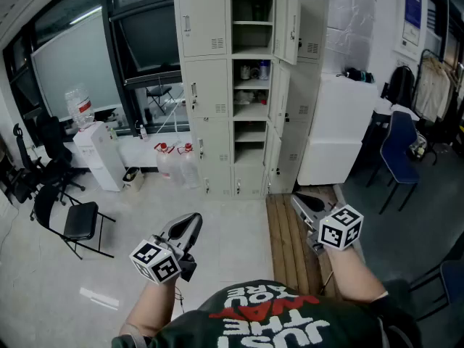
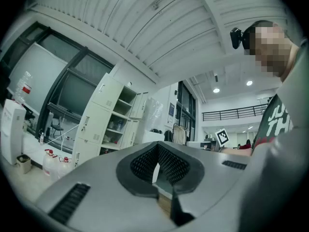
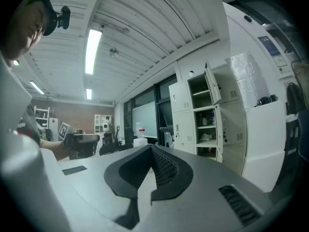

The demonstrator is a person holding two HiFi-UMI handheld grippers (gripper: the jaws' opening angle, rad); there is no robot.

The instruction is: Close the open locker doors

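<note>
A cream locker cabinet (image 1: 206, 85) stands across the room, well beyond both grippers. Its middle column (image 1: 251, 93) is open from top to bottom, with the doors (image 1: 290, 24) swung out to the right and small items on the shelves. My left gripper (image 1: 190, 225) is low and centre-left in the head view, shut and holding nothing. My right gripper (image 1: 299, 200) is shut and empty too, over the wooden slats. In the left gripper view the shut jaws (image 2: 158, 146) point toward the lockers (image 2: 104, 120). From the right gripper (image 3: 152, 148) the open doors (image 3: 210, 83) show at the right.
Wooden slats (image 1: 290, 245) lie on the floor under my right hand. A white cabinet (image 1: 337, 129) stands right of the lockers, with a blue chair (image 1: 399, 154) beyond. At the left are a water dispenser (image 1: 98, 154), water jugs (image 1: 174, 162) and a black folding chair (image 1: 76, 223).
</note>
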